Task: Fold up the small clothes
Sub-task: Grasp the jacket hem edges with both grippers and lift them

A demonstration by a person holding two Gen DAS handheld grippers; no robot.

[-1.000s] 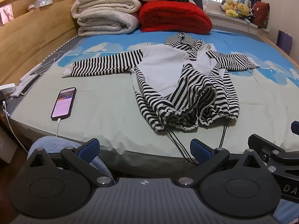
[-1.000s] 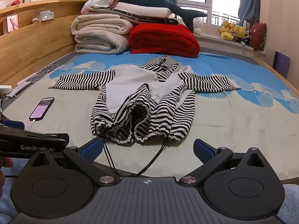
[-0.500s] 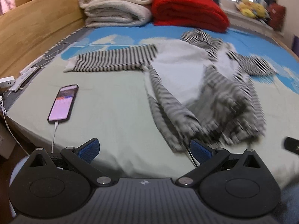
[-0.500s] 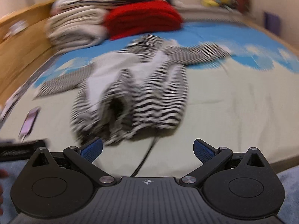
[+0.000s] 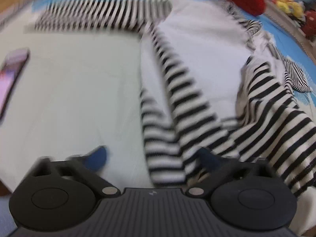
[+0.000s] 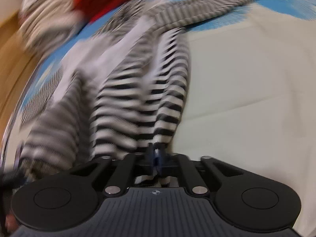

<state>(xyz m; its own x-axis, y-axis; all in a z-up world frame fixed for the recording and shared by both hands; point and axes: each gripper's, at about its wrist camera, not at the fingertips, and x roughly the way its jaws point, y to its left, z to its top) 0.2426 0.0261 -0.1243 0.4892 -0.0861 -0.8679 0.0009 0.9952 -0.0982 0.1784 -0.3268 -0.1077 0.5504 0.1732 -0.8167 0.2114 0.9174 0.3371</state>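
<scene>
- Bed [image 5: 69, 90] with pale sheet; striped hoodie [image 5: 197, 45] sprawls from centre toward 1 o'clock.
- Right gripper [image 6: 157, 158] — jaws clamped on the hem.
- Left gripper [image 5: 152, 158] — jaws closing, hem between them.
- Risk: a thin pinch may slip on lifting.

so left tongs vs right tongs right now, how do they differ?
Left tongs are partly open and closing, blue pads apart; right tongs are shut, pads together. The left ones straddle the striped hoodie's hem, with one pad over bare bedsheet; the right ones have pinched a bit of the hem between their pads. Shared: both point down at the hoodie's near edge, and both views are motion-blurred.
</scene>
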